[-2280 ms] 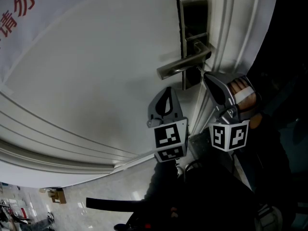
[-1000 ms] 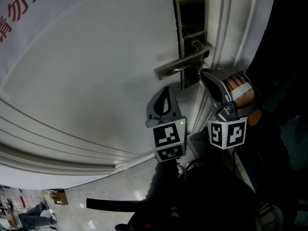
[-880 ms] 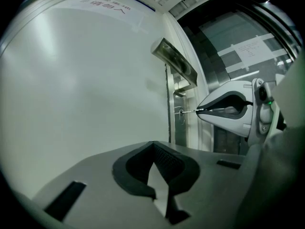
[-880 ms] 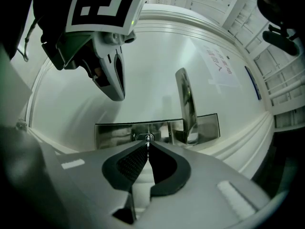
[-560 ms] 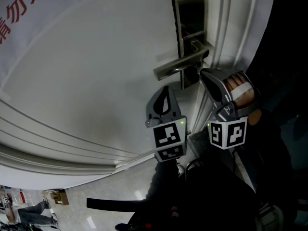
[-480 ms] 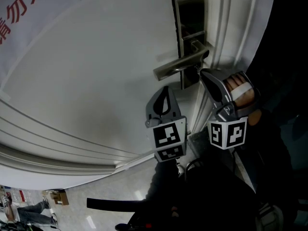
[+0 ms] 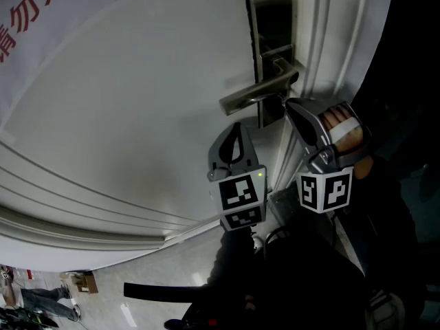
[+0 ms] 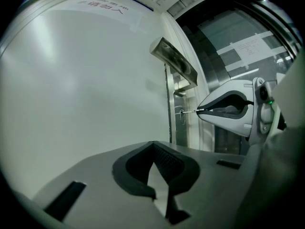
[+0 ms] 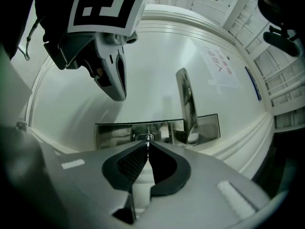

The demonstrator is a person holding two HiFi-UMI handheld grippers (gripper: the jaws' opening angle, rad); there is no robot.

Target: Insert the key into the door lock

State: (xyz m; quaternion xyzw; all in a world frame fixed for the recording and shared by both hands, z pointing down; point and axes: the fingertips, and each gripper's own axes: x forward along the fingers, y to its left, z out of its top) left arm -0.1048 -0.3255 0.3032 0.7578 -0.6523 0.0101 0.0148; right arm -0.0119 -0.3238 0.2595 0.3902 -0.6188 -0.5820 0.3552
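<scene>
While crowding the door lock (image 7: 269,26) from under its lever handle (image 7: 258,91), finds little room: door frame (image 7: 330,40) just right of the lock, bare door panel (image 7: 137,115) open leftward. Loses the keyhole (image 8: 181,112) in the head view behind the right gripper (image 7: 291,106). Clamps the key (image 8: 188,111) in its jaws, long axis square to the lock, tip at the keyhole, depth unclear. Holds left gripper (image 7: 238,126) below-left, jaws together, empty.

Brushed, softly reflective metal on lock plate (image 7: 269,19) and lever handle (image 7: 254,96); thin metal key (image 8: 189,111); smooth satin-white door (image 7: 137,102); matt grey plastic, ribbed black pads (image 9: 129,162) on left gripper (image 8: 153,142) and right gripper (image 9: 147,144).
</scene>
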